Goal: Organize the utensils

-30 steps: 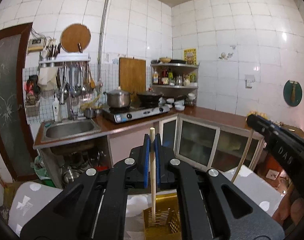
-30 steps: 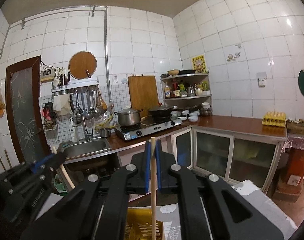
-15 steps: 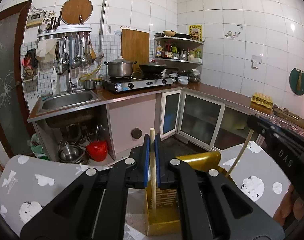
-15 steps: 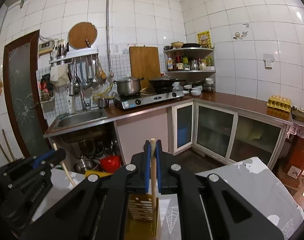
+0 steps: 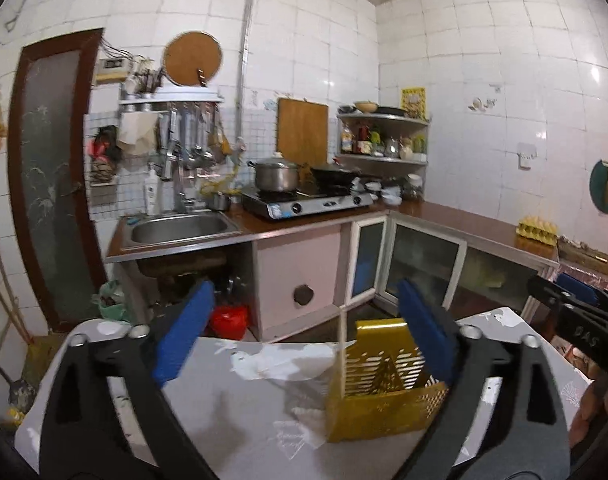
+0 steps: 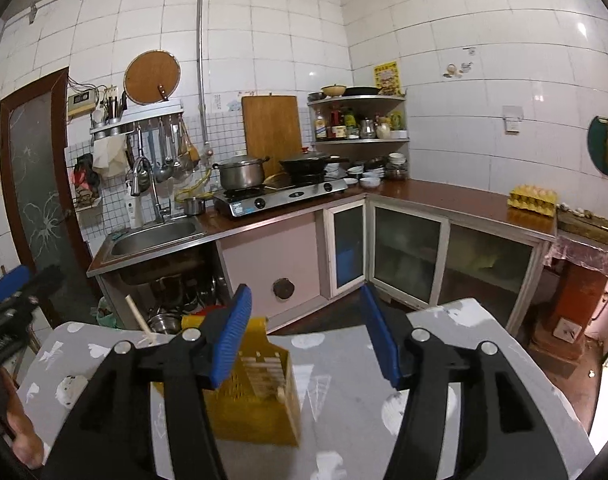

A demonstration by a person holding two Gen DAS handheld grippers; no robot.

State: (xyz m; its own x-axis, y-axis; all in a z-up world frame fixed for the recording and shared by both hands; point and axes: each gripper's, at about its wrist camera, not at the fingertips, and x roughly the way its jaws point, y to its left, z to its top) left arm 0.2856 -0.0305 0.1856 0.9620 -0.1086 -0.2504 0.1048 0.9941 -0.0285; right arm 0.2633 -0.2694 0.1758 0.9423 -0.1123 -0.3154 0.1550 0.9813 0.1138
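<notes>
A yellow slotted utensil basket (image 5: 383, 396) (image 6: 256, 396) stands on the table with the grey patterned cloth (image 5: 232, 420) (image 6: 343, 392). My left gripper (image 5: 304, 332) hangs just above and before it, jaws opening wide, nothing between its blue pads (image 5: 184, 332). My right gripper (image 6: 305, 336) is over the basket too, jaws opening and empty. A pale wooden chopstick (image 6: 138, 316) leans up at the basket's left end. In the left wrist view a thin blurred chopstick (image 5: 341, 336) stands at the basket's near-left corner. Each gripper shows in the other's view (image 5: 575, 316) (image 6: 16, 292).
A crumpled white sheet (image 5: 280, 360) lies on the cloth left of the basket. Beyond the table's far edge are a sink (image 6: 156, 236), a stove with pots (image 6: 280, 192) and glass-door cabinets (image 6: 407, 256). A hand (image 6: 20, 436) shows at the lower left.
Both grippers were shut on upright chopsticks above the basket; now both have opened and the chopsticks have left the pads. Both views have sunk toward the table.
</notes>
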